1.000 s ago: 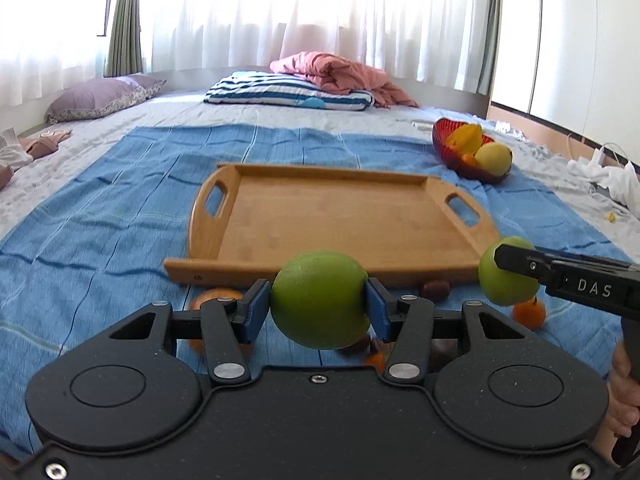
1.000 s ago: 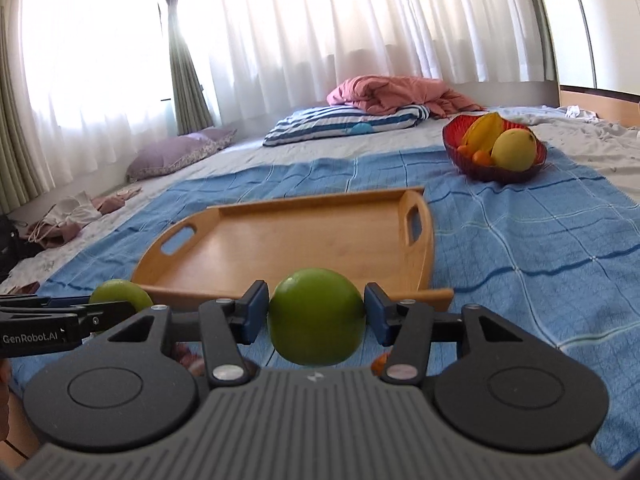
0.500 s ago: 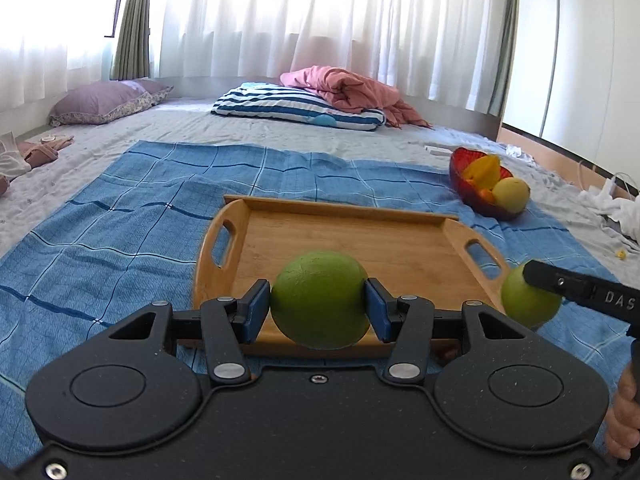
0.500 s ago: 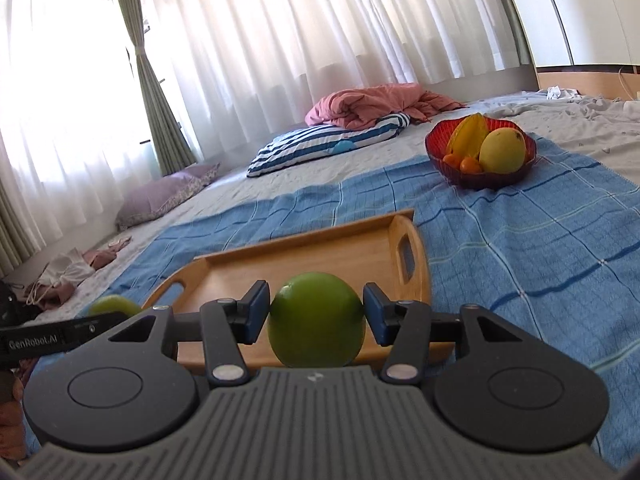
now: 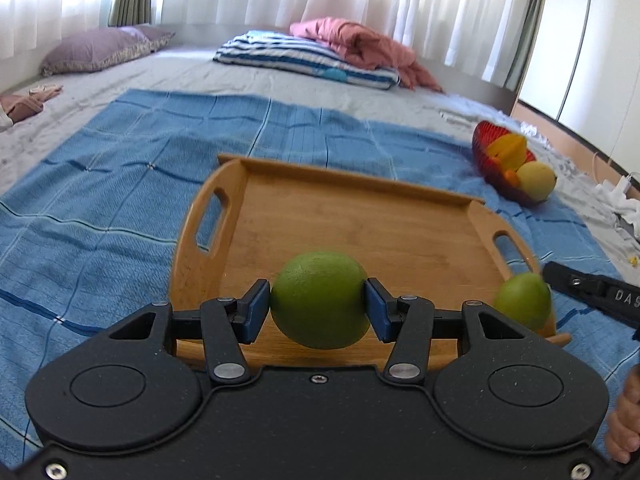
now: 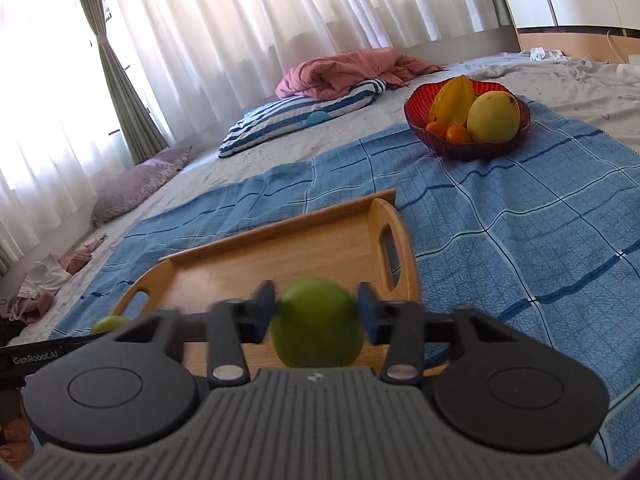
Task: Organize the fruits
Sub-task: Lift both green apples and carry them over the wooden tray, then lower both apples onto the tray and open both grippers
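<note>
The left gripper [image 5: 319, 304] read "GenRobot.AI" on its side, the right gripper [image 6: 317, 312] "DAS". Each clamped a round green fruit, left fruit [image 5: 320, 299] and right fruit [image 6: 318, 322], over the tray's [image 5: 360, 224] near edge, with no clear long axis. The tray floor lay bare, long side across; the fruit bowl [image 6: 466, 146] stood well apart on the blue cloth [image 6: 520, 232].
</note>
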Action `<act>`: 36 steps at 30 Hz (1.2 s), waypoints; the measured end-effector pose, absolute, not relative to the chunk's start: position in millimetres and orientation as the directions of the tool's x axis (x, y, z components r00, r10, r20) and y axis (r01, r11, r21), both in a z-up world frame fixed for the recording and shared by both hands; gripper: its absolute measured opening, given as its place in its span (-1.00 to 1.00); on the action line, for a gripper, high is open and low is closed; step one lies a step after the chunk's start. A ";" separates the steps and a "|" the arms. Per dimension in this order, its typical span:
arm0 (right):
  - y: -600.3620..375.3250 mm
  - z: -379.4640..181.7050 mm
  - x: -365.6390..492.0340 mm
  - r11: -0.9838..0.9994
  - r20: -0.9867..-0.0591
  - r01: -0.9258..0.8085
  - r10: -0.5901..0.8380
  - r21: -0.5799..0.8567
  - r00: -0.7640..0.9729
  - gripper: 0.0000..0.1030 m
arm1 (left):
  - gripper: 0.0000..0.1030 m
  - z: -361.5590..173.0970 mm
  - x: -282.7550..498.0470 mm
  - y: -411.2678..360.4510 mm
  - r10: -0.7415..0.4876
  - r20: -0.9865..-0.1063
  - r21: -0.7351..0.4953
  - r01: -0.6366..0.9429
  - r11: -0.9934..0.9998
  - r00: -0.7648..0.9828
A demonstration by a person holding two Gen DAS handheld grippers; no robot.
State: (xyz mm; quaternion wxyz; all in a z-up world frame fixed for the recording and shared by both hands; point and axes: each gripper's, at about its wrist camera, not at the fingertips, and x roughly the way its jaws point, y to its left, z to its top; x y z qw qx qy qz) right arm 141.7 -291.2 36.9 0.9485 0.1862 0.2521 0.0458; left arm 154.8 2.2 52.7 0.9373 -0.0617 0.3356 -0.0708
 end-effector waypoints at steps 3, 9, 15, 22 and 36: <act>-287.4 37.1 147.9 0.936 -0.485 0.008 0.174 0.351 0.857 -0.49 | -0.05 43.6 161.7 1.3 -0.165 -0.642 -0.162 0.078 0.984 0.749; -278.7 35.0 150.5 0.944 -0.493 -0.016 0.186 0.329 0.850 -0.38 | -0.05 40.9 165.9 0.3 -0.159 -0.635 -0.162 0.071 0.984 0.756; -274.4 33.3 147.2 0.946 -0.494 -0.036 0.201 0.323 0.846 -0.07 | -0.04 41.3 167.0 1.0 -0.161 -0.631 -0.161 0.075 0.984 0.758; -271.7 29.8 145.8 0.940 -0.499 -0.056 0.228 0.336 0.836 0.08 | -0.03 41.9 165.2 -4.9 -0.148 -0.626 -0.135 0.080 0.988 0.766; -246.8 25.2 151.1 0.949 -0.529 -0.125 0.267 0.289 0.806 0.25 | 0.43 40.2 169.4 -9.5 -0.103 -0.636 -0.080 0.068 0.994 0.765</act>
